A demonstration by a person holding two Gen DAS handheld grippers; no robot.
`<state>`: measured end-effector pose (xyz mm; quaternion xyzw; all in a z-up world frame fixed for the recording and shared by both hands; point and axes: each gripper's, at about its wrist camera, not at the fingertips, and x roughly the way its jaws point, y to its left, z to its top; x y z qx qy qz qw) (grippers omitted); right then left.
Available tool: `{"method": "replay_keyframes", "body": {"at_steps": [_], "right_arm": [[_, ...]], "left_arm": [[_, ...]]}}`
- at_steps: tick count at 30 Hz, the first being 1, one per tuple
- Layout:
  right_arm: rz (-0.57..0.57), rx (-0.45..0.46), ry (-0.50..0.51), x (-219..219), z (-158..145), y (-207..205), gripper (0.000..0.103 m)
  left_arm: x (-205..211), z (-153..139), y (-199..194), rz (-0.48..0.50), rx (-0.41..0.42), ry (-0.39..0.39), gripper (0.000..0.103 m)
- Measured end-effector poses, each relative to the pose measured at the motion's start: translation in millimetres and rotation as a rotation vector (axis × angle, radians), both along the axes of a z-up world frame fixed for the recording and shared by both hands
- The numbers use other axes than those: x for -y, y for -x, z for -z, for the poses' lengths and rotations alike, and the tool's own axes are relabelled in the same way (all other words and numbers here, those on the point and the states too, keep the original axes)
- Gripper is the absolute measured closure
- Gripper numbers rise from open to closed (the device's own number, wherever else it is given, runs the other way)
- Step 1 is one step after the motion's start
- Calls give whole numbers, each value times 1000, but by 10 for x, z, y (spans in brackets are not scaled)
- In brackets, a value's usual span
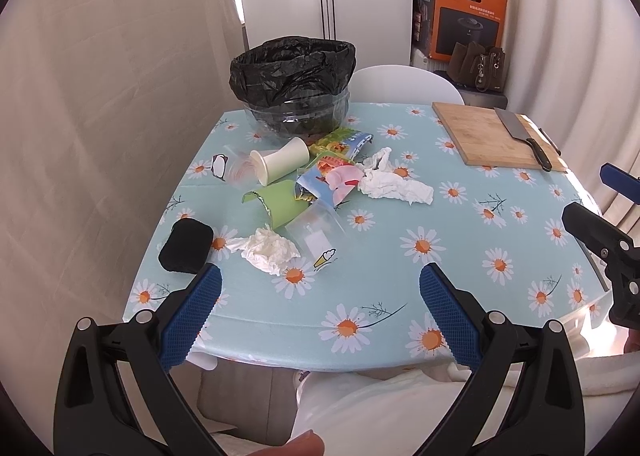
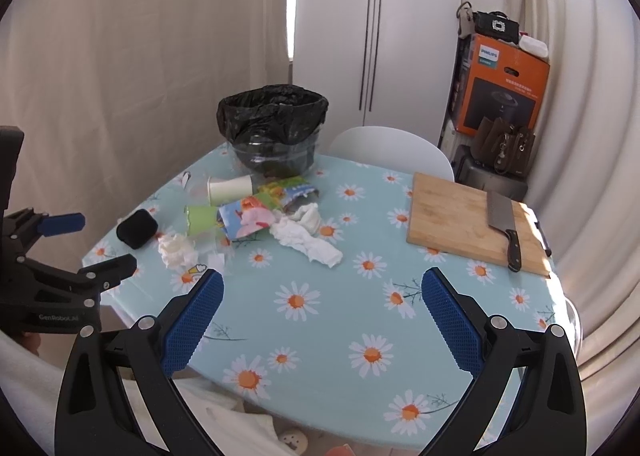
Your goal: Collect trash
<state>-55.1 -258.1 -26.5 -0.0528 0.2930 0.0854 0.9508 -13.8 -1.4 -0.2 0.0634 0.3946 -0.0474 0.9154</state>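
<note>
Both the left gripper (image 1: 320,288) and right gripper (image 2: 322,292) hover wide open and empty over the table's (image 1: 400,284) near edge, likely ready to reach the trash (image 1: 304,184) piled before the lined bin (image 1: 292,84) at its far-left corner.

Two crumpled tissues (image 1: 269,252) (image 1: 394,180), one lined bin (image 1: 294,84), one cleaver (image 1: 520,136), one cutting board (image 1: 480,136).

Pale blue tablecloth (image 1: 400,208) showing white daisies with orange centres. Black bin liner (image 1: 292,64) sitting in clear bin. Cream paper cup (image 1: 280,164), green cup (image 1: 280,204), white tissues (image 1: 266,250), multicoloured cartoon wrappers (image 1: 332,176). Blue gripper pads (image 2: 192,320) on black frames. Tan wooden cutting board (image 2: 460,216), orange-black box (image 2: 504,92).
</note>
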Motion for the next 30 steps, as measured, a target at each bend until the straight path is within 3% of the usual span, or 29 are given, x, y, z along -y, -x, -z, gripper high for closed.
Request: {"method": "replay_keyframes", "body": {"at_steps": [30], "right_arm": [[0,-8,-9,-2,19,-32,8]], "left_arm": [[24,30,-18,2,-3,-6,6]]}}
